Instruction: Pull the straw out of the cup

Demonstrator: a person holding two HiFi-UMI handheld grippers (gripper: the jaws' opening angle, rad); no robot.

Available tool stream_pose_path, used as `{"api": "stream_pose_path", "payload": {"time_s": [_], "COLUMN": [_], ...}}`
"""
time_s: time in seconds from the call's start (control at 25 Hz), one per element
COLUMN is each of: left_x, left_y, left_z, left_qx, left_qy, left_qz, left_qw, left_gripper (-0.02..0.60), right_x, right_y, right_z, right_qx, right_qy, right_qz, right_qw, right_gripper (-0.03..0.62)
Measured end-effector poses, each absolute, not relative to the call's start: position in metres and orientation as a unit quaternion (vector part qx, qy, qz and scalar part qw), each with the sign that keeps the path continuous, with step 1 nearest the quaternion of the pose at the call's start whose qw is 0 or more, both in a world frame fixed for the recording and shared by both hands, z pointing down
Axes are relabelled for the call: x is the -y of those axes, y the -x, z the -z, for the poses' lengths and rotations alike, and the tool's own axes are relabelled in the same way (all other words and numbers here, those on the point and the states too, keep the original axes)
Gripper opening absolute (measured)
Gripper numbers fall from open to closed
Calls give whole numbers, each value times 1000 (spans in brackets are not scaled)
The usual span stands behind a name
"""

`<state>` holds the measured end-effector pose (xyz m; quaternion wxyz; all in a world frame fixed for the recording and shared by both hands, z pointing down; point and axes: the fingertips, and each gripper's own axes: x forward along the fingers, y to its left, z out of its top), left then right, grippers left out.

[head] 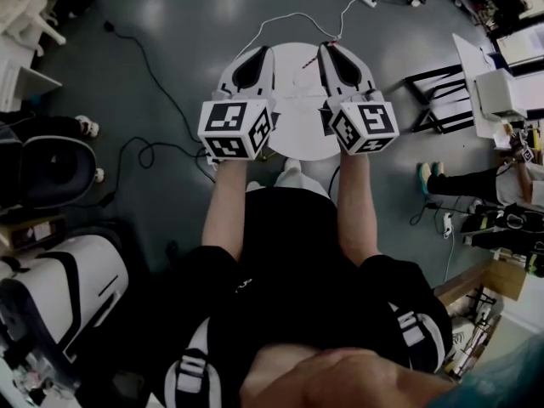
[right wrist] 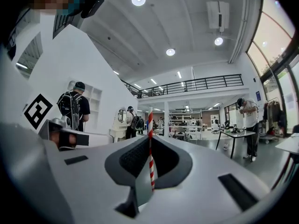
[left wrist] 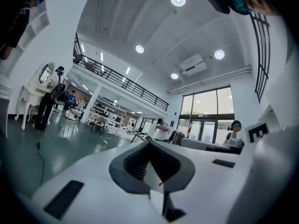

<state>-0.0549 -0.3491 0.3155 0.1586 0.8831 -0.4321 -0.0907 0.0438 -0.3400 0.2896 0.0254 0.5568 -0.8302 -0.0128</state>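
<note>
The right gripper is pinched tight on the red and white straw, which stands up between its 2 jaws. The left gripper is closed on nothing. No cup shows, so the pull looks done.

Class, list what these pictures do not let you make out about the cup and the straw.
Cup: it shows in no view. In the head view, the left gripper and right gripper cover part of the table.
Straw: in the right gripper view, its lower end is lost between the jaws.
</note>
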Motion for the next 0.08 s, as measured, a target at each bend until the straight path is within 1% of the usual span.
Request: {"api": "stream_pose_path", "payload": {"time_s": [0.08], "left_x": [352], "left_y": [58], "left_z": [-318], "left_qx": [436], "left_qy": [-881], "left_qz": [91], "left_qw": [162], "left_gripper": [2], "right_x": [342], "right_y": [-42], "right_z": [-291], "right_qx": [831], "right_qy": [-555], "right_qz": [13], "right_qw": [28], "right_gripper": [29]}}
